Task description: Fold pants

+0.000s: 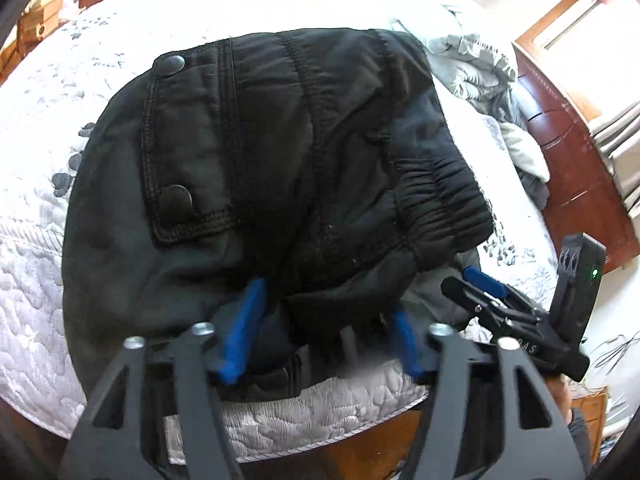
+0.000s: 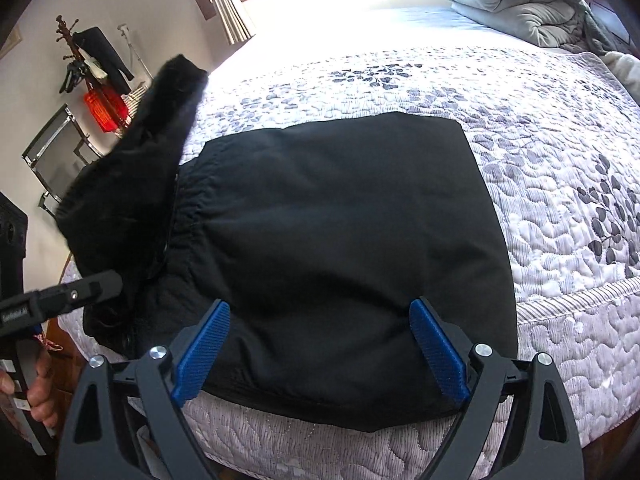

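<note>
Two grippers over the black pants [image 2: 340, 220], which lie folded on the quilted bedspread [image 2: 560, 160] near the bed's edge. Left gripper [image 1: 320, 340] jaws spread, blurred, cloth bunched between them but not pinched. Right gripper [image 2: 324, 344] jaws wide apart, pads clear of the fabric (waistband end humped up at its left).

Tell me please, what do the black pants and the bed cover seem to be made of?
Black pants: probably matte woven synthetic, maybe padded; smooth surface, gathered elastic waistband, shiny round snaps that look like metal. Bed cover: quilted fabric, stitched puffy swirls, printed grey leaves.
</note>
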`<control>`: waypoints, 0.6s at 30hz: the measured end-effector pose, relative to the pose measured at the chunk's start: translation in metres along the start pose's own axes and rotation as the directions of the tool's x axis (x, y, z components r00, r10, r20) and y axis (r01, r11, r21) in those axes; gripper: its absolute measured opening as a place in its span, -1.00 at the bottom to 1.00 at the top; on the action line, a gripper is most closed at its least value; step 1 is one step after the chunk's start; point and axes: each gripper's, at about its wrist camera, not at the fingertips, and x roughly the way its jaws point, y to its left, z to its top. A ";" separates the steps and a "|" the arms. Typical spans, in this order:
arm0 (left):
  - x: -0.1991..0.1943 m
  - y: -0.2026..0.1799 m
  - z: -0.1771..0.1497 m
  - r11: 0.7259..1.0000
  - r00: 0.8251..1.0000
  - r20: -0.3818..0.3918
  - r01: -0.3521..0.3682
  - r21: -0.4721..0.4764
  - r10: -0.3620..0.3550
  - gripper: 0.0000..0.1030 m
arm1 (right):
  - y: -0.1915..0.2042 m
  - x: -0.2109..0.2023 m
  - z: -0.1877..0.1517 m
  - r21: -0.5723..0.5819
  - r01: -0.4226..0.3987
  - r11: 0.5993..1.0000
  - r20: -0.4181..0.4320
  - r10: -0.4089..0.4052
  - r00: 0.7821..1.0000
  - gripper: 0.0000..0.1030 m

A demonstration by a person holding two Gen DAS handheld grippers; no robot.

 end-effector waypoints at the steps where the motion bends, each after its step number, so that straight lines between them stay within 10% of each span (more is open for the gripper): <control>1: 0.000 -0.007 -0.002 1.000 1.000 0.004 -0.016 -0.005 0.016 0.59 | 0.000 -0.001 0.000 0.004 -0.002 1.000 -0.001 0.002 1.000 0.78; 11: -0.021 0.007 0.001 0.964 0.967 0.018 -0.251 -0.085 0.253 0.81 | 0.001 -0.008 0.033 0.122 -0.174 0.977 0.035 0.170 0.985 0.80; 18: 0.006 0.037 0.005 0.894 0.893 -0.034 -0.449 0.009 0.449 0.87 | 0.017 0.008 0.043 0.136 -0.189 0.972 0.042 0.185 0.982 0.85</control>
